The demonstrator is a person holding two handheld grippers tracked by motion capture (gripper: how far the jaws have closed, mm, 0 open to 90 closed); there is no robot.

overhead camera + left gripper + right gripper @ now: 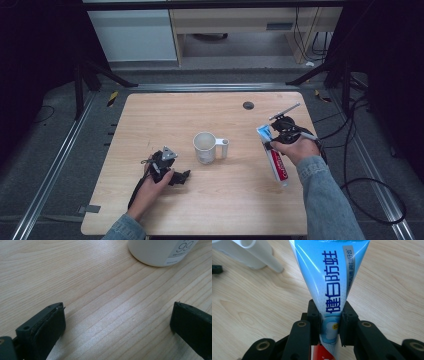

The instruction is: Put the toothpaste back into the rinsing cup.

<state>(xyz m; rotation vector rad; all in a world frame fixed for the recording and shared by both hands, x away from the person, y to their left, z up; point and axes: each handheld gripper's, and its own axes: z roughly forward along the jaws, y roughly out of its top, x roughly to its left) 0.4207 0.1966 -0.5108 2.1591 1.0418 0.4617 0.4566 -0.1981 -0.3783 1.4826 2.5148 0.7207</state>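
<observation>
From the high view I have the right gripper point(278, 135) clamped on a toothpaste tube point(276, 159), which lies slanted near the right edge of the table point(150, 115), its red lower end trailing back under my right hand; the white cup point(205, 147) with its side holder stands in the middle, well apart from the tube, and my left gripper point(172, 172) rests on the wood to the cup's left. The worry here is length: a long soft tube gripped toward one end can swing or sag, and its free end could clip the cup if I carry it across low. In the left gripper view the jaws stand wide apart with bare wood between them and the base of the white cup point(160, 252) just ahead, so that hand steadies nothing; a knock would slide or tip the cup freely. In the right gripper view the pads pinch the toothpaste tube point(332, 282) where it narrows, blue printed body fanning away from me. That taper is slick, so it may creep out of the grip, and squeezing harder could force paste toward the cap, though I cannot tell from these angles whether the cap is on.
</observation>
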